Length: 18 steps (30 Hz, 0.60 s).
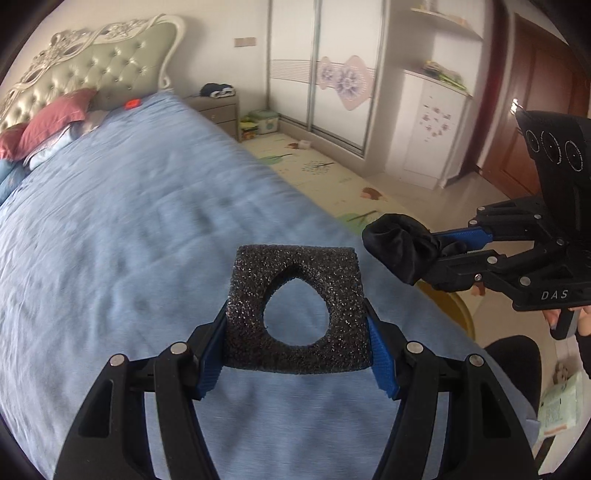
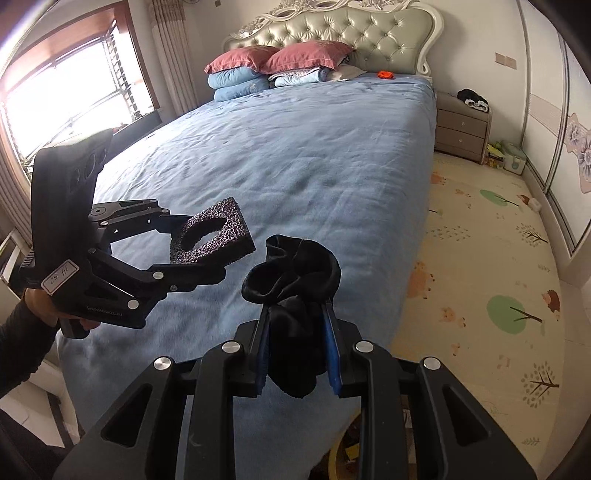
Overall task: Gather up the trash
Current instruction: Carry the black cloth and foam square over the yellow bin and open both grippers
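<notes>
My left gripper (image 1: 297, 332) is shut on a black foam block (image 1: 295, 295) with a teardrop hole, held above the blue bed sheet (image 1: 129, 240). In the right wrist view the same foam block (image 2: 218, 236) sits in the left gripper (image 2: 207, 243) at the left. My right gripper (image 2: 295, 343) is shut on a bunched black cloth (image 2: 291, 284), which rises above the blue pads. The left wrist view shows that cloth (image 1: 399, 247) and the right gripper (image 1: 439, 251) at the right, beyond the bed's edge.
A bed with red pillows (image 2: 291, 55) and a tufted headboard (image 2: 351, 33) fills the room. A small orange object (image 2: 386, 75) lies near the pillows. A nightstand (image 2: 461, 125), patterned floor mat (image 2: 498, 258) and wardrobe (image 1: 332, 74) stand to the right. A yellow-rimmed bin (image 1: 458, 310) shows by the bed.
</notes>
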Each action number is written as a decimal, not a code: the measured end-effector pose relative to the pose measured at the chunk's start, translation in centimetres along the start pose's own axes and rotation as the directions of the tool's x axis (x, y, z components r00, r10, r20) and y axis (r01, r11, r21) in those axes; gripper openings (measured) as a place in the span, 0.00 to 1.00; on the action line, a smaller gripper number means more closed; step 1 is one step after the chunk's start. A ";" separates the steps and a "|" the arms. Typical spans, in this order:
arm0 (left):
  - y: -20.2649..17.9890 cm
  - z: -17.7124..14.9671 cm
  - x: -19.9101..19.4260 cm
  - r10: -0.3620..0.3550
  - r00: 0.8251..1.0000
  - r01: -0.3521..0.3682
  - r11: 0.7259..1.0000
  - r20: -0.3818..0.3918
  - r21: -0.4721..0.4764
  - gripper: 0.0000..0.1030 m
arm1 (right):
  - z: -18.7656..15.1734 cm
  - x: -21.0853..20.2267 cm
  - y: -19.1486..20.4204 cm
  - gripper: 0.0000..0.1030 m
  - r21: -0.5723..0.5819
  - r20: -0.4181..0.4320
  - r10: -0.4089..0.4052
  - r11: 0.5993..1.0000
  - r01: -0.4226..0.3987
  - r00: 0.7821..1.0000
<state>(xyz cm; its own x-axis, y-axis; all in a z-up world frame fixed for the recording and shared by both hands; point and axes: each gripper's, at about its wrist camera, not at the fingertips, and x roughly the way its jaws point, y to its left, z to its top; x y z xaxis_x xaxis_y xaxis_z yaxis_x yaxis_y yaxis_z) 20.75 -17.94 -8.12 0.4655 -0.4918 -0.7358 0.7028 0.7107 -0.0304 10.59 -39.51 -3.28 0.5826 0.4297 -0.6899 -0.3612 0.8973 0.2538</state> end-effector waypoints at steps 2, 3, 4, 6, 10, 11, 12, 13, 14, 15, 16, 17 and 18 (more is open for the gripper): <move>-1.8 0.2 0.1 -0.020 1.000 0.020 0.999 -0.005 0.026 0.63 | -1.3 -1.4 -0.8 0.24 0.015 0.000 -0.015 1.000 0.015 1.000; -2.8 0.3 0.3 -0.029 1.000 0.030 0.999 -0.009 0.041 0.63 | -2.0 -2.0 -1.2 0.24 0.023 0.000 -0.029 0.999 0.029 1.000; -3.8 0.4 0.5 -0.043 0.999 0.044 0.997 -0.017 0.055 0.63 | -2.8 -2.8 -1.7 0.26 0.033 -0.002 -0.043 0.999 0.043 0.999; -5.9 0.6 1.3 -0.071 0.997 0.074 0.994 -0.037 0.082 0.64 | -4.3 -4.1 -2.7 0.26 0.049 -0.012 -0.072 0.996 0.072 0.997; -10.3 1.0 3.0 -0.104 0.992 0.113 0.984 -0.070 0.141 0.64 | -6.9 -6.2 -4.6 0.26 0.088 -0.029 -0.115 0.989 0.117 0.993; -11.3 1.0 3.4 -0.116 0.990 0.127 0.980 -0.079 0.153 0.64 | -7.6 -6.7 -5.0 0.26 0.096 -0.034 -0.125 0.987 0.128 0.992; -12.4 1.2 3.9 -0.125 0.988 0.139 0.976 -0.089 0.170 0.64 | -8.2 -7.0 -5.5 0.26 0.105 -0.042 -0.133 0.985 0.136 0.990; -13.3 1.2 4.3 -0.130 0.987 0.146 0.972 -0.097 0.184 0.64 | -8.9 -7.4 -6.0 0.26 0.117 -0.047 -0.142 0.982 0.146 0.989; -14.3 1.4 4.8 -0.139 0.985 0.158 0.967 -0.107 0.199 0.64 | -9.6 -7.8 -6.5 0.26 0.128 -0.052 -0.149 0.980 0.155 0.987; -15.3 1.5 5.3 -0.150 0.981 0.173 0.962 -0.120 0.211 0.64 | -10.2 -8.1 -6.9 0.26 0.137 -0.057 -0.153 0.978 0.160 0.987; -16.1 1.6 5.7 -0.157 0.979 0.183 0.958 -0.131 0.221 0.64 | -11.0 -8.5 -7.4 0.26 0.148 -0.063 -0.158 0.975 0.166 0.985; -16.9 1.6 6.1 -0.163 0.976 0.193 0.953 -0.144 0.234 0.64 | -11.6 -8.7 -7.9 0.26 0.158 -0.070 -0.166 0.972 0.175 0.984; -17.7 1.7 6.6 -0.167 0.973 0.203 0.948 -0.159 0.246 0.64 | -12.1 -9.0 -8.2 0.26 0.165 -0.076 -0.171 0.970 0.181 0.982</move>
<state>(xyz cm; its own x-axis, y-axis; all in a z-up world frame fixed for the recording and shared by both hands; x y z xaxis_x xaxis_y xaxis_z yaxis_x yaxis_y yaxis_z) 12.26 -34.64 -11.29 0.2498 -0.5170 -0.8187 0.8930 0.4500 -0.0117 -0.50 -51.92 -7.37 0.5783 0.2614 -0.7728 -0.1249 0.9645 0.2327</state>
